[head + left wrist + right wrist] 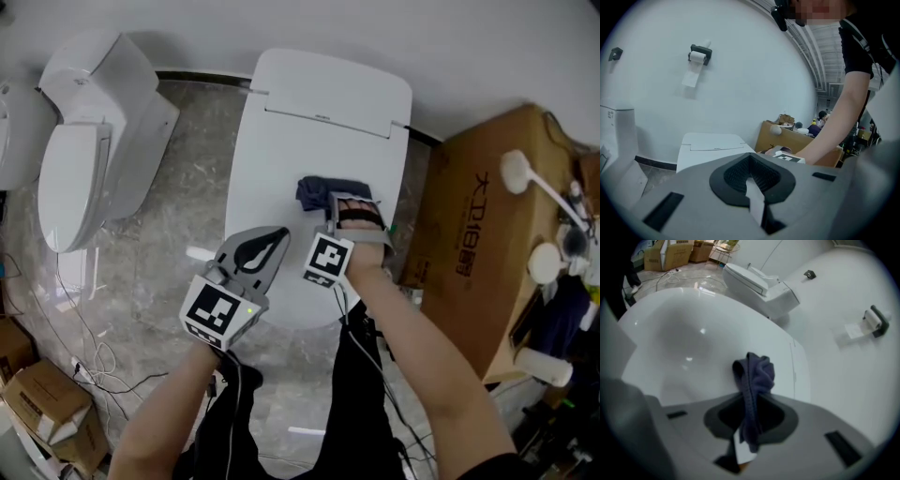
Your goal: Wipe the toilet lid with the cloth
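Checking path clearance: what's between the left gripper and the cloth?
Head view: only bare toilet lid between left gripper and cloth.

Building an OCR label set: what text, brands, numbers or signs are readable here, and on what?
"大" plus more Chinese characters, printed on the cardboard box: only the first reads, the rest are blurred.
Small dark mark on the toilet lid near its hinge: too small to read.
Marker squares on the left hand-held gripper and right hand-held gripper: black-and-white patterns, no letters.
cloth: no print.
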Demonstrator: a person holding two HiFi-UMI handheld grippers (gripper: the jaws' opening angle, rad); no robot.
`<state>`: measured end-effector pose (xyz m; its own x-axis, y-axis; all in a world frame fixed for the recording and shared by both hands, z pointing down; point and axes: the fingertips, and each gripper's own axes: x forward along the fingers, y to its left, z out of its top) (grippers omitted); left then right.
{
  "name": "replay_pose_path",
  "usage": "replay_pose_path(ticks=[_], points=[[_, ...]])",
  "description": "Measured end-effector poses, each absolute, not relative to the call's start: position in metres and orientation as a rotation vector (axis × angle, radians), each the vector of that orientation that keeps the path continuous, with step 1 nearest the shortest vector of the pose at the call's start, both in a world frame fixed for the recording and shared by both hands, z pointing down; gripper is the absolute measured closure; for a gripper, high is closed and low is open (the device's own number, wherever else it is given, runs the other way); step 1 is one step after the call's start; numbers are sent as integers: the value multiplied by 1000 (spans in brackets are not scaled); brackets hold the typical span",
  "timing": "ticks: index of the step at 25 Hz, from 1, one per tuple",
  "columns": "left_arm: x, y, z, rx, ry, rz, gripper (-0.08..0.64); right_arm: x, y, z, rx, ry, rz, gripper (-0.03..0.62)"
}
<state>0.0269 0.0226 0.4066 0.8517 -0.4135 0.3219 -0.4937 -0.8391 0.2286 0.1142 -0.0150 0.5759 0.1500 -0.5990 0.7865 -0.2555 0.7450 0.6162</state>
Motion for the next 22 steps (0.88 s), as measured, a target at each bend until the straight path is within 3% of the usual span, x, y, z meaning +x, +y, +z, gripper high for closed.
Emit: replay_pose_path(ticks=[22], points=[[13, 70, 408, 2810, -489, 414, 548, 79, 58, 581, 799, -1394, -254, 512]])
